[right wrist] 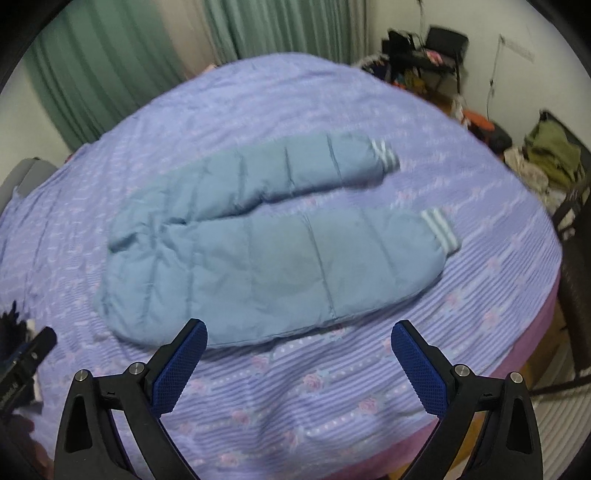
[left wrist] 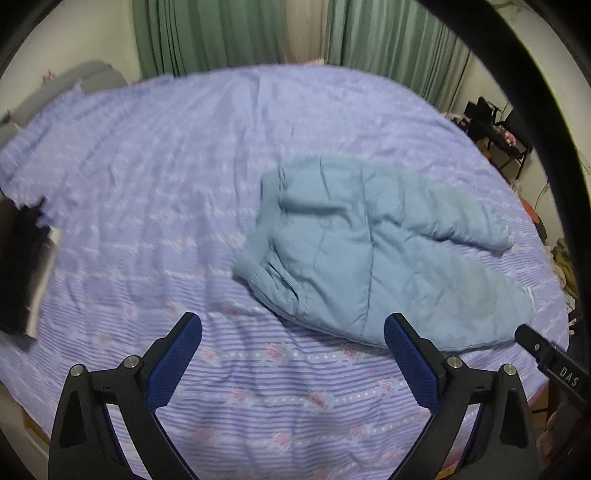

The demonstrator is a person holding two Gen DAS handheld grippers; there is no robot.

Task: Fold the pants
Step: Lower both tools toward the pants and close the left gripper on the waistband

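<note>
Both my grippers, left point(left wrist: 293, 347) and right point(right wrist: 299, 352), hang with jaws wide apart, holding nothing, over bare striped bedspread point(left wrist: 147, 177). One pair of quilted blue pants point(right wrist: 236, 243) lies flat just beyond them, two legs spread, white-striped cuffs point(right wrist: 441, 230) near the bed's right edge.

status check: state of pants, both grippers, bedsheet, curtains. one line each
pants: unfolded, lying flat on the bed, legs apart, striped cuffs toward the right side
left gripper: open, empty, above the sheet near the waist end
right gripper: open, empty, just short of the nearer leg's edge
bedsheet: spread over the bed, lightly wrinkled
curtains: drawn
</note>
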